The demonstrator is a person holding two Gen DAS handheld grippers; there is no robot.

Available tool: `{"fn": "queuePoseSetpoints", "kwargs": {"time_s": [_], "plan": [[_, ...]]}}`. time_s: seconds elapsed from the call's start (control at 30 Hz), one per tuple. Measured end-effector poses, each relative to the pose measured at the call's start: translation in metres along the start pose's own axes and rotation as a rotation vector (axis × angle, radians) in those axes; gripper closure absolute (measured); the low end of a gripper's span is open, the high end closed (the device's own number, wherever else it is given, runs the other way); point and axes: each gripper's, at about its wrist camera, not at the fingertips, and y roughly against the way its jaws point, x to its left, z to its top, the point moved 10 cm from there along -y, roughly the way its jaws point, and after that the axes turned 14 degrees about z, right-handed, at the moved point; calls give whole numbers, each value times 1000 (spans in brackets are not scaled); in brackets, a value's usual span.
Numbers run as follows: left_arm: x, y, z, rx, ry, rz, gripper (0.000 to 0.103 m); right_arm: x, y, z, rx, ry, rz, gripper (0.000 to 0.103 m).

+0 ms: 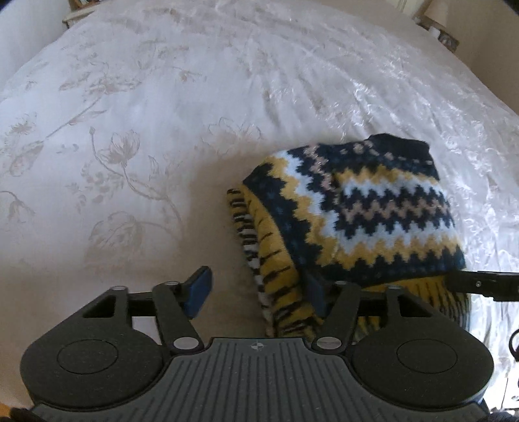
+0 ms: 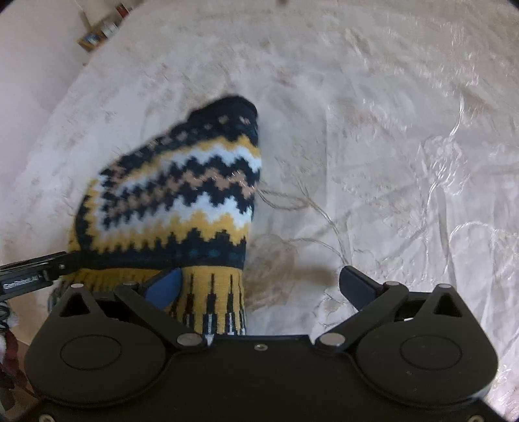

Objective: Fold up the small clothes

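A small knitted sweater [image 1: 356,207] with navy, yellow, white and pink zigzag bands lies folded on the white floral bedcover [image 1: 129,130]. My left gripper [image 1: 258,292] is open over the sweater's near left corner. Its left pad [image 1: 199,290] stands clear above the cover and its right pad [image 1: 316,293] is against the yellow striped hem. In the right wrist view the same sweater [image 2: 181,194] lies to the left. My right gripper [image 2: 259,289] is open wide, with the yellow ribbed hem [image 2: 211,298] beside its left pad [image 2: 163,289] and bare cover under the right pad.
The bedcover [image 2: 389,162] stretches wide to the far side and to both sides of the sweater. A wooden shelf [image 2: 100,29] stands beyond the bed's far left corner. A black part of the other gripper [image 1: 483,285] reaches in at the sweater's near edge.
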Motion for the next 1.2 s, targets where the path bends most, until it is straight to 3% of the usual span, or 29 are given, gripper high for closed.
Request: {"fn": "queuePoseSetpoints", "kwargs": {"time_s": [0.33,0.8,1.0,1.2], "plan": [[3,-22,0,49,-24,-44,22,-14,-20,-2,29,-46,-21,0],[3,-41,3,26,-61,-30,0,-9,-30,1,0,-57,-88,0],[11,-28,1,2,-24,-28,0,-8,-24,0,-26,-45,-67,0],[20,3,-17,-78,17,37,1,-2,-4,-12,-66,-5,-42,0]]}}
